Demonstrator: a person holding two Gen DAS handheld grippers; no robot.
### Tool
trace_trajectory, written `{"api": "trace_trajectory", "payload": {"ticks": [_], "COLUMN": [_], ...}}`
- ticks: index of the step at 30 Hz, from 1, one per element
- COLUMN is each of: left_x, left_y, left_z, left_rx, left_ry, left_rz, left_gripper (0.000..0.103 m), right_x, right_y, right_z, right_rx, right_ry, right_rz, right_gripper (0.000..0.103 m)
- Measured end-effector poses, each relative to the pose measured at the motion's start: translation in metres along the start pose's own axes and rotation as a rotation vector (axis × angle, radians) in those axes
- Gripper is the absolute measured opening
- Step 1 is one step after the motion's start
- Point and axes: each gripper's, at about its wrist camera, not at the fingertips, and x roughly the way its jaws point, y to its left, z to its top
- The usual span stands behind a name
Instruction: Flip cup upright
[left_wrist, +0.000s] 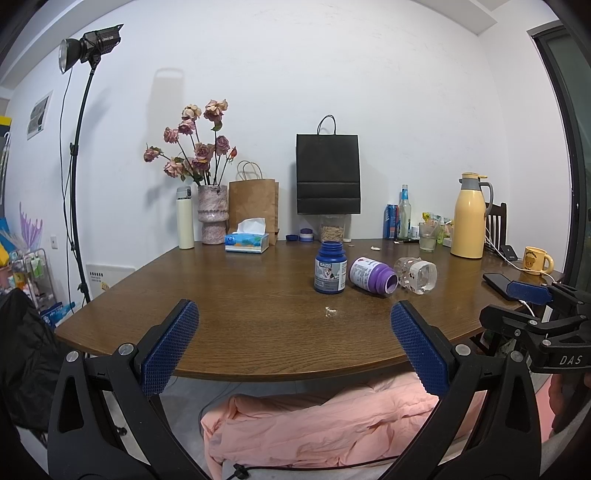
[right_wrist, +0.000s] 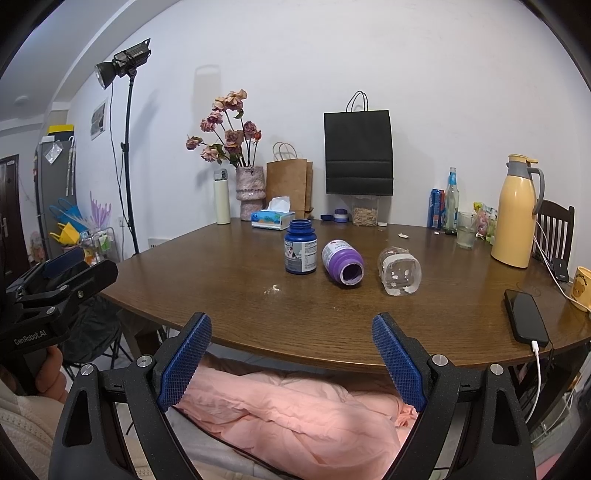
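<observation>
A clear cup (left_wrist: 415, 275) (right_wrist: 399, 271) with a white patterned band lies on its side on the brown wooden table (left_wrist: 221, 295) (right_wrist: 443, 314), its mouth turned toward me. Just left of it a purple bottle (left_wrist: 373, 276) (right_wrist: 341, 263) also lies on its side, uncapped. Next to that stands a blue bottle (left_wrist: 330, 267) (right_wrist: 300, 247), upright and uncapped. My left gripper (left_wrist: 294, 308) hangs open at the table's near edge with nothing between its fingers. My right gripper (right_wrist: 291, 318) is likewise open and empty, held short of the cup.
A phone (right_wrist: 526, 321) on a white cable lies at the table's right edge, beside a yellow mug (left_wrist: 536, 260) and a yellow thermos (right_wrist: 515, 214). A tissue box (left_wrist: 246, 242), a flower vase (left_wrist: 212, 214), paper bags and bottles line the far edge. Crumbs (left_wrist: 330, 312) lie near the front.
</observation>
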Motion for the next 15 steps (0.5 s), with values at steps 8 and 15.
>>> {"api": "trace_trajectory", "payload": {"ticks": [8,15], "left_x": [-0.0004,0.0001], "left_y": [0.0005,0.0020], "left_z": [0.0001,0.0007], "left_rx": [0.000,0.000], "left_ry": [-0.001,-0.001], "left_rz": [0.001,0.001], "left_gripper": [0.103,0.103], "right_x": [-0.0001,0.0002], "right_y": [0.0010,0.0003], "right_z": [-0.0012,-0.0005], "right_rx": [-0.001,0.000], "right_ry": [0.000,-0.001], "right_rz": [0.000,-0.001], "right_gripper": [0.092,0.092]}}
